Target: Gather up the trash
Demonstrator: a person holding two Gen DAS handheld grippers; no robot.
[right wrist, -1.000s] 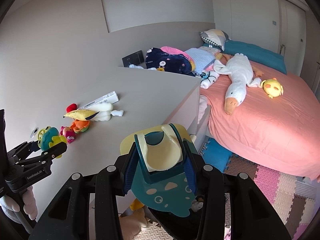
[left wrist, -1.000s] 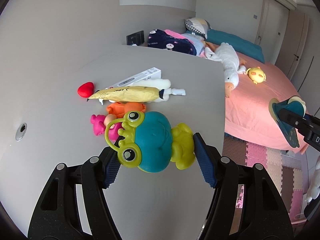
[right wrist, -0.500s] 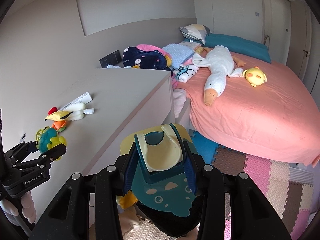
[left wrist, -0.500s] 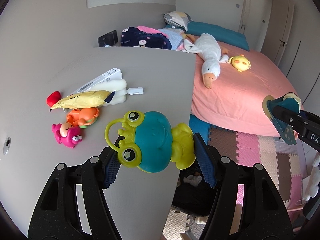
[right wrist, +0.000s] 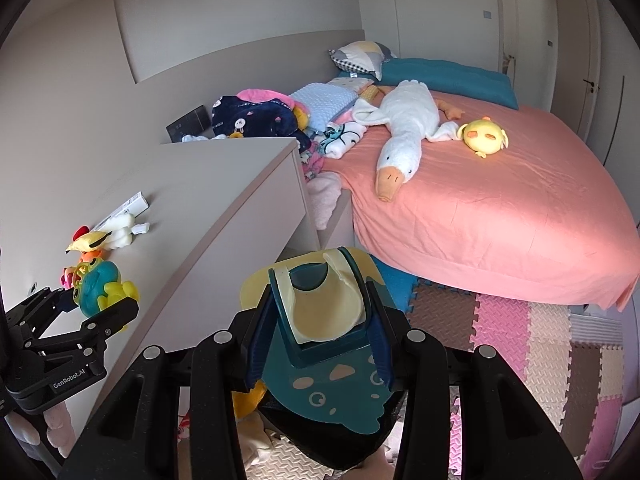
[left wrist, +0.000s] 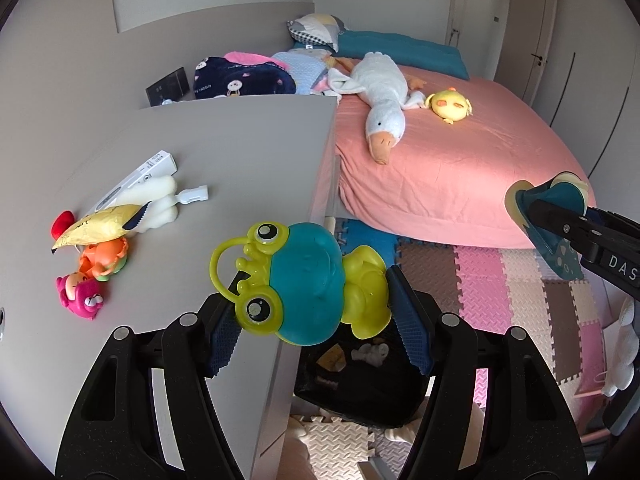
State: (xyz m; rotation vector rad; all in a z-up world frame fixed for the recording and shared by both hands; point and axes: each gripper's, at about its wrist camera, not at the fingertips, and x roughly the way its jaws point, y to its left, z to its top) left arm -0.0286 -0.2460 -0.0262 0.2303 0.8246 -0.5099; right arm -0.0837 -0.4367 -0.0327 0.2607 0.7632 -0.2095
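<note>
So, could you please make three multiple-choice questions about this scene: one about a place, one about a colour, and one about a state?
1. Where does the white goose plush lie?
A. on the pink bed
B. on the grey tabletop
C. on the floor mats

2. What colour is the body of the frog toy in the left gripper?
A. red
B. teal
C. white

3. How is the right gripper?
A. open and empty
B. out of view
C. closed on the folded teal and cream bib

Answers: 1 A, the goose stretches across the pink bed. 2 B, the body is teal with yellow-green limbs. 3 C, both pads press on the bib.
</note>
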